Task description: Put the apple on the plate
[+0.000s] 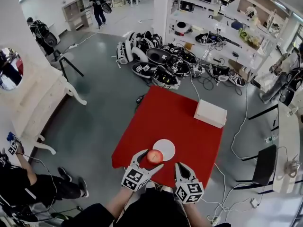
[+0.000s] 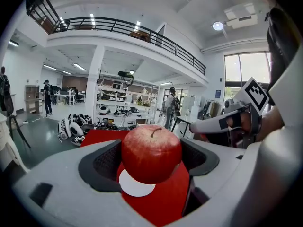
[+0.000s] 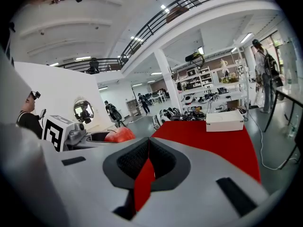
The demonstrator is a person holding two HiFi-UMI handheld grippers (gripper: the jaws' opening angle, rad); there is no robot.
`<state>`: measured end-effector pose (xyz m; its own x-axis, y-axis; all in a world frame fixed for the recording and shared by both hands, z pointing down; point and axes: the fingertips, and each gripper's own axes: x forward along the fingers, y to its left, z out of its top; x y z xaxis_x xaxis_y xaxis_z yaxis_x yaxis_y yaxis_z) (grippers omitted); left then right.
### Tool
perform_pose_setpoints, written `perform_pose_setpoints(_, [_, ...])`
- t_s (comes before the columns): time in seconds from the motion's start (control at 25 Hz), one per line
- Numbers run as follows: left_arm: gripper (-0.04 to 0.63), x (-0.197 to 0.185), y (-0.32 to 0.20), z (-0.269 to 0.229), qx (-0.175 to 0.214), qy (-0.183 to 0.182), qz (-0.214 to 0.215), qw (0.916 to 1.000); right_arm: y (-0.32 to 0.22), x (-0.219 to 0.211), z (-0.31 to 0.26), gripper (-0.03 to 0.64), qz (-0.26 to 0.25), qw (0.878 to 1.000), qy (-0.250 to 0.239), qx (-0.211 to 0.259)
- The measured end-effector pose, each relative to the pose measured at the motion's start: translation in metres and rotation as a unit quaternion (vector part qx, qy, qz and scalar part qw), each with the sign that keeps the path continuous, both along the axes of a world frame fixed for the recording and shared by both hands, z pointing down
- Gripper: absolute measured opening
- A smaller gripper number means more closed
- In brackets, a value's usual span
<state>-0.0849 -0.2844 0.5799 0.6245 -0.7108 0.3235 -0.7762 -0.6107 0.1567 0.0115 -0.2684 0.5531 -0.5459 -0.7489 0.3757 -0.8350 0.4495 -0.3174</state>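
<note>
Your left gripper (image 1: 149, 161) clamps the round red apple (image 1: 154, 156) between its jaws, stem up. It holds the apple at the near-left rim of the flat round white plate (image 1: 167, 147). The plate sits close to the near edge of the red-covered table (image 1: 175, 109). Your right gripper (image 1: 181, 166) hovers at that near edge, right of the plate, with its jaws pressed together on nothing. Each gripper's cube carries black-and-white square markers, with no words legible. A closed white rectangular box (image 1: 210, 113) sits by the table's far right corner. A heap of black-and-white gear (image 1: 156, 63) lies on the grey floor beyond the far edge.
</note>
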Motion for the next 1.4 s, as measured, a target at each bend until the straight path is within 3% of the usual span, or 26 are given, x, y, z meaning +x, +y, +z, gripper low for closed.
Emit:
perform_pose_setpoints(0.36, [0.393,0.013,-0.028,0.016,0.004,0.003,-0.002,1.0,-0.024,0.015,0.015,0.011,0.009,1.0,0.003,-0.01])
perform_pose_setpoints(0.56, [0.393,0.012,-0.051,0.033,0.008,0.004,-0.03,0.9995,-0.039,0.027,0.023,0.011,0.011,1.0,0.002,-0.013])
perform_pose_setpoints(0.76, [0.393,0.022,-0.06,0.066,0.02,-0.032,-0.024,0.999,-0.041,0.041,0.043,0.011,0.025,0.999,-0.008,-0.024])
perform_pose_setpoints(1.04, [0.393,0.037,-0.091,0.108,0.039,-0.042,-0.032,0.9978,-0.051,0.066,0.083,0.011,0.039,0.998,-0.011,-0.042])
perform_pose_setpoints(1.4, [0.393,0.04,-0.107,0.162,0.011,-0.056,-0.049,0.9972,-0.046,0.063,0.126,0.011,0.014,0.997,-0.005,-0.073])
